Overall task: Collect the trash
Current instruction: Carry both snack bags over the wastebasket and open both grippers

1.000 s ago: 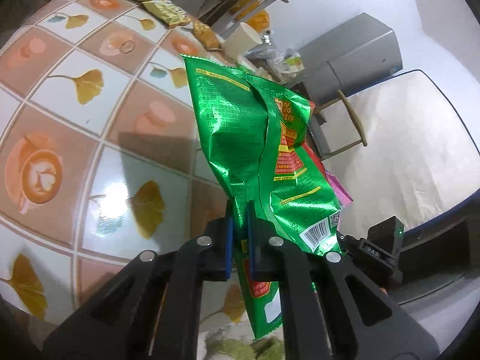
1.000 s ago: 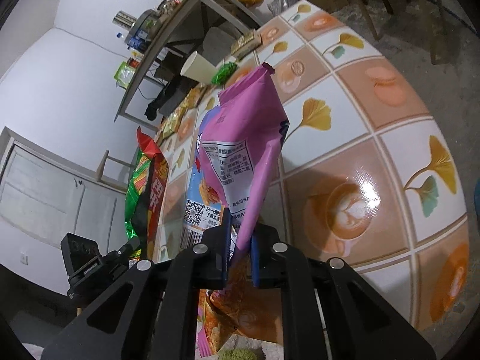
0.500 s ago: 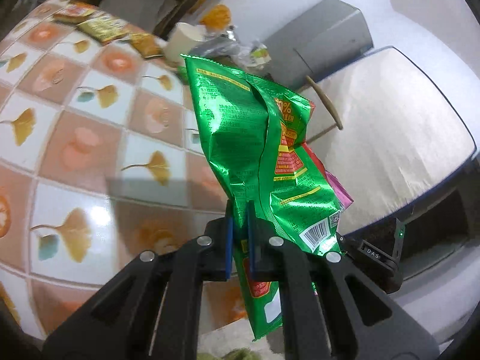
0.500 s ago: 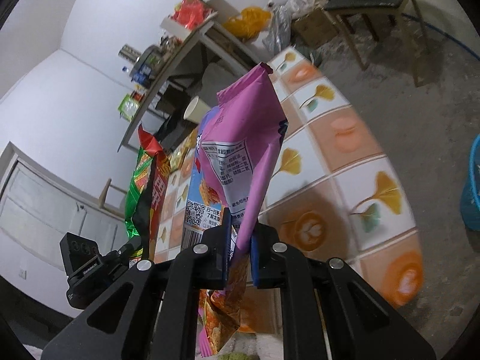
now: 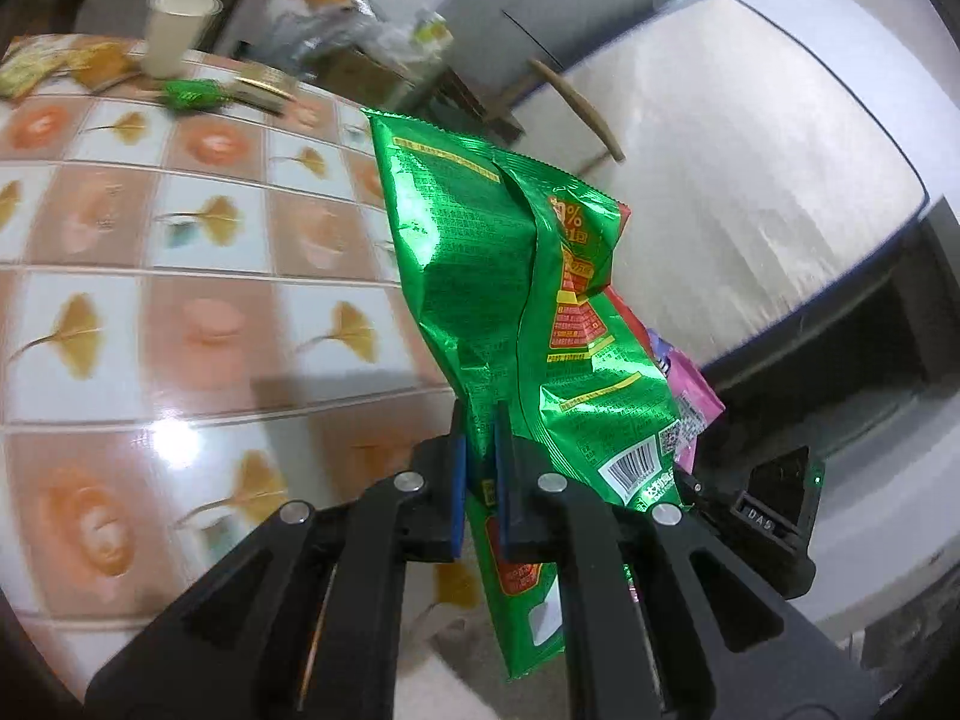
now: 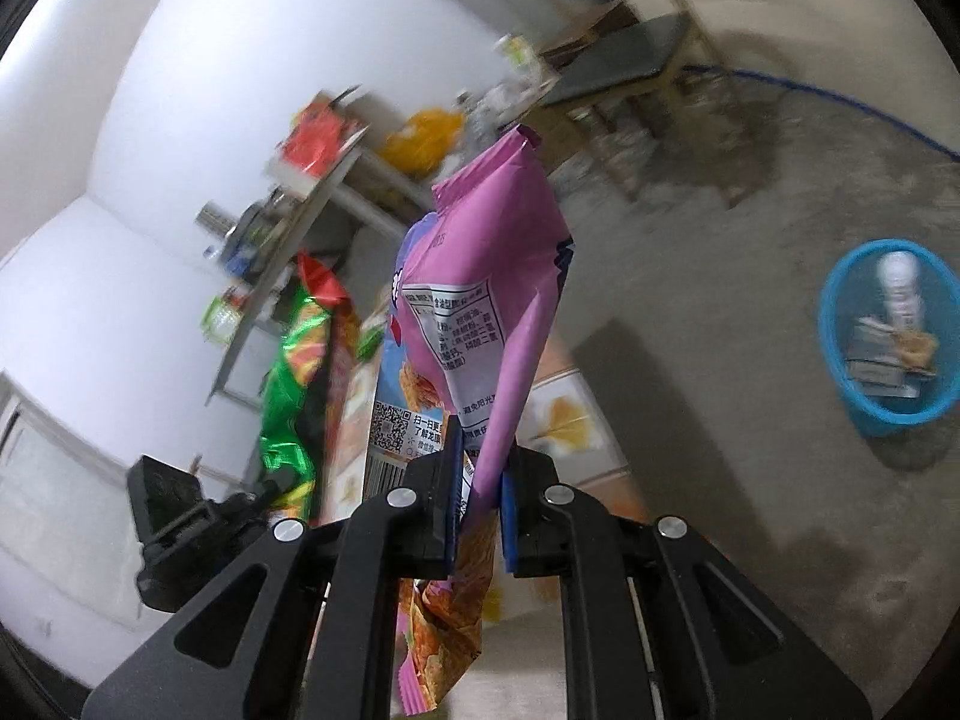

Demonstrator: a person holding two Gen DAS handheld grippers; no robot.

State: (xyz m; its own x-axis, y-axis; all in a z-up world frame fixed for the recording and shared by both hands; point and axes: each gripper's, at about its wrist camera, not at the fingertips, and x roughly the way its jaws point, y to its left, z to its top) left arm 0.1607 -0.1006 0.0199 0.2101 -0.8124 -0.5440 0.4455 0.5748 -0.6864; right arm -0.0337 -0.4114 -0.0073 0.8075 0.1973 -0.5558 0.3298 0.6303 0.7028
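Note:
My left gripper [image 5: 478, 468] is shut on a green foil snack bag [image 5: 510, 300] and holds it upright in the air beside the tiled table [image 5: 180, 312]. My right gripper [image 6: 480, 480] is shut on a pink snack bag [image 6: 486, 300], also held up in the air. The green bag also shows in the right wrist view [image 6: 294, 384], left of the pink one. A corner of the pink bag shows in the left wrist view [image 5: 690, 396]. A blue trash basket [image 6: 888, 336] with trash in it stands on the floor at the right.
On the table's far end sit a paper cup [image 5: 177, 30], a small green wrapper [image 5: 192, 93] and other flat wrappers [image 5: 66, 60]. A cluttered shelf [image 6: 300, 204] and a chair [image 6: 624, 60] stand by the wall. The floor [image 6: 720, 240] is bare concrete.
Both grippers have swung away from the table with their bags. The right view has turned toward the floor, and the blue basket has come into sight. The table has slid left and farther off.

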